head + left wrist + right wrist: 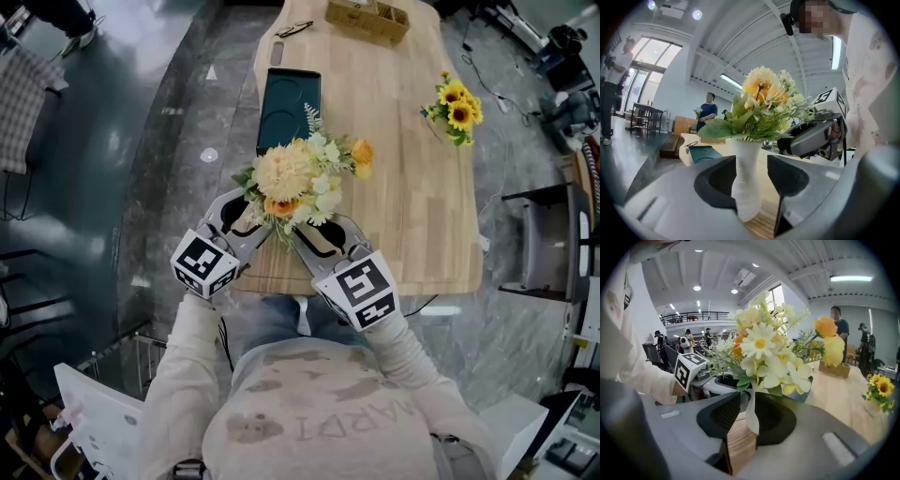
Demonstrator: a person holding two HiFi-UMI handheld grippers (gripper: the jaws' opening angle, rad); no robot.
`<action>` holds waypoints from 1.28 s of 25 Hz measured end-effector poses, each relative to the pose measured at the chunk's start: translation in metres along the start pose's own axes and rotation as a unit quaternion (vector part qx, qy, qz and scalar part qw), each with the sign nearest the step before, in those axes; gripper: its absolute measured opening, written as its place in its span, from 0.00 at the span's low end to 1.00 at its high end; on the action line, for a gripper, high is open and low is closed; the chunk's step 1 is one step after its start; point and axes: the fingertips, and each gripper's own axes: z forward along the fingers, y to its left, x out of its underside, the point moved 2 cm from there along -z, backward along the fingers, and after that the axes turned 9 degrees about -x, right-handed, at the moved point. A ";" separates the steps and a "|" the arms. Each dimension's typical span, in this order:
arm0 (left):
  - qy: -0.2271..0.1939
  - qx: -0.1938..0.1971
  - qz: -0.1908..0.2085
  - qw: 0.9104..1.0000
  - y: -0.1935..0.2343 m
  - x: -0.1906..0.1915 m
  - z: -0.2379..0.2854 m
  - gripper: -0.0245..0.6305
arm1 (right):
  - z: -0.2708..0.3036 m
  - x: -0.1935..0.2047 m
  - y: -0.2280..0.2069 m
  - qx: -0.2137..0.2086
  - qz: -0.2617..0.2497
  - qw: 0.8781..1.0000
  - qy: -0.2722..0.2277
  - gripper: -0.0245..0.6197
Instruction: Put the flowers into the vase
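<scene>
A bouquet [300, 178] of cream, white and orange flowers stands in a slim white vase [747, 187] near the front edge of the wooden table [412, 216]. In the head view the blooms hide the vase. My left gripper [267, 223] comes at it from the left. The vase sits between its jaws [752, 164], against the left jaw, with a small gap at the right one. My right gripper [298, 234] comes from the right, jaws close together [748, 404] with the vase neck [752, 416] pinched between them.
A small bunch of sunflowers [457, 105] stands at the table's right side. A dark green tray [288, 103] lies behind the bouquet, and a wooden box [367, 19] sits at the far end. A white chair [94, 412] is at my lower left. People stand in the background.
</scene>
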 end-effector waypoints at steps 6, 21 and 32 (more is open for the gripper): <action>-0.014 0.005 0.004 1.000 -0.012 -0.005 -0.023 0.19 | -0.008 0.003 0.007 0.004 0.003 1.000 -0.008 0.20; -0.057 -0.057 0.043 0.996 -0.064 -0.062 -0.072 0.04 | -0.041 -0.033 0.046 -0.032 -0.048 0.991 -0.123 0.08; -0.087 -0.126 0.039 0.987 -0.122 -0.114 -0.088 0.04 | -0.118 -0.053 0.071 -0.071 -0.066 0.974 -0.207 0.08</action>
